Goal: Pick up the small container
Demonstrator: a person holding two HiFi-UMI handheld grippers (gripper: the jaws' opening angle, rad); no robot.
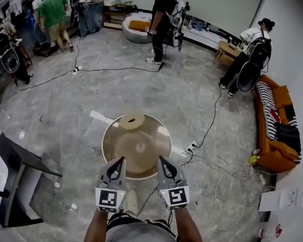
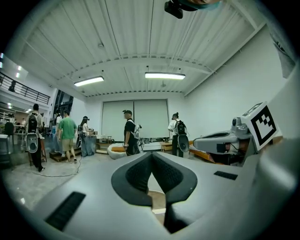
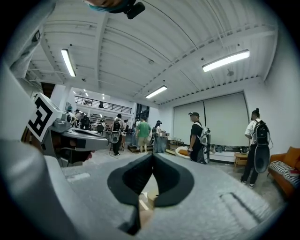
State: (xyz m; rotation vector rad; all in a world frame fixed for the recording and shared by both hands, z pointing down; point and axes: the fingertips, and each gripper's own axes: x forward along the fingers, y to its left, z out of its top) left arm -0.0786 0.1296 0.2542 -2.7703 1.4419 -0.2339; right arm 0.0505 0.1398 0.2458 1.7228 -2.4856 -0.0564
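Observation:
A round tan table (image 1: 115, 154) stands on the grey floor just ahead of me. On its far edge sits a small round tan container (image 1: 132, 120), and a small pale disc (image 1: 140, 147) lies at the table's middle. My left gripper (image 1: 118, 161) and right gripper (image 1: 161, 160) hover side by side over the table's near edge, both shut with nothing between the jaws. The dark pads meet in the left gripper view (image 2: 151, 154) and in the right gripper view (image 3: 153, 157), with a slice of the tan tabletop showing below them. The container is a good way beyond both tips.
White cables and a power strip (image 1: 194, 145) trail across the floor right of the table. A dark stand (image 1: 13, 175) is at the near left, an orange sofa (image 1: 272, 126) along the right wall. Several people (image 1: 162, 20) stand at the room's far side.

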